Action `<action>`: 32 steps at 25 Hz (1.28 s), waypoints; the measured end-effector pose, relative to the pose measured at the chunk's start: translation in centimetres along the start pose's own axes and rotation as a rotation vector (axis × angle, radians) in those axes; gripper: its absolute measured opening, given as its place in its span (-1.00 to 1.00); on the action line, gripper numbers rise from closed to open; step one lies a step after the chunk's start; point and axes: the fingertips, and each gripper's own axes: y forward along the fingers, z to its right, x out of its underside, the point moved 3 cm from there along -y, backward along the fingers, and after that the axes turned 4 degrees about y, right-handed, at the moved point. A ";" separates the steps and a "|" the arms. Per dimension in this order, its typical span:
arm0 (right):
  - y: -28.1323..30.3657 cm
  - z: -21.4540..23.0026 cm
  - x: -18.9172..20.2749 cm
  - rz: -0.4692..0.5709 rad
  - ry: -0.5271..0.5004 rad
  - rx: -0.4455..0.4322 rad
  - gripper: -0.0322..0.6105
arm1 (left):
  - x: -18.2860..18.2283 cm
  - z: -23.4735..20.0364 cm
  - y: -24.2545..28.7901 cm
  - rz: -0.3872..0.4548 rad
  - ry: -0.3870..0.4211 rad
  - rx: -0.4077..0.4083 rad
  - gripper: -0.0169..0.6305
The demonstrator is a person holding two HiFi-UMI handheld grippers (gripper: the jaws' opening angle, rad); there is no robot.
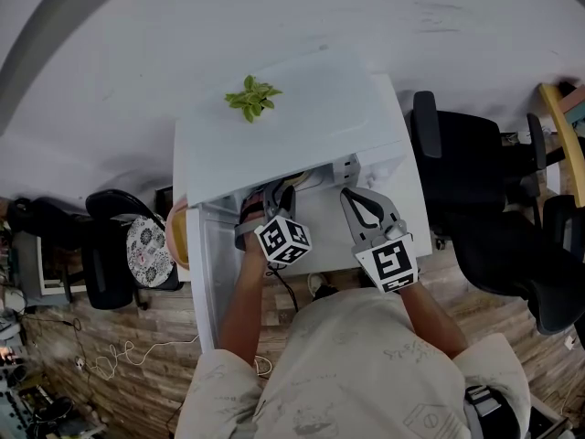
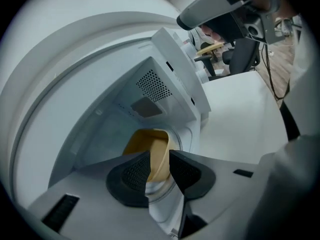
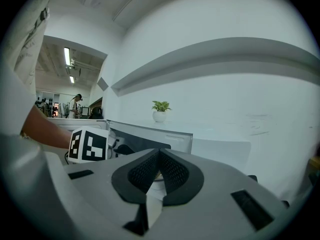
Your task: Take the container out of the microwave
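**Yellow container on the turntable, my left jaws over its rim**

White wall (image 1: 411, 26) behind, white bench (image 2: 235, 114) below, and on it the white microwave (image 1: 302, 126) with a small plant (image 1: 251, 97) on top and its door (image 1: 206, 273) swung open to my left. The container (image 2: 145, 141) sits inside the cavity, on the round plate at the floor. It is a yellow, thin-walled cup or bowl, open at the top.

I judge it light and fairly stiff, probably plastic, with a smooth wall that could slide under the pads. Whether it holds anything I cannot see, so I would keep it upright. The rim is the sensible hold: one pad inside, one outside, squeezed gently so the wall does not buckle.

My left gripper (image 2: 160, 156) reaches into the cavity, tipped downward, forearm through the door opening. Its jaws stand wide with the container's near wall showing in the gap; I see no firm press on it yet.

My right gripper (image 3: 159, 154) is held about level outside the microwave, at its right front, jaws closed together on nothing.
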 end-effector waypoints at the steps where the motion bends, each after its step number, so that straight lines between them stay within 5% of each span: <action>1: 0.0 0.0 0.0 0.000 0.002 0.001 -0.86 | 0.0 0.1 0.2 -0.008 0.019 0.006 -0.57; 32: -0.4 0.2 0.2 0.001 0.017 0.015 -0.86 | 1.1 1.6 2.8 -0.136 0.212 0.129 -0.62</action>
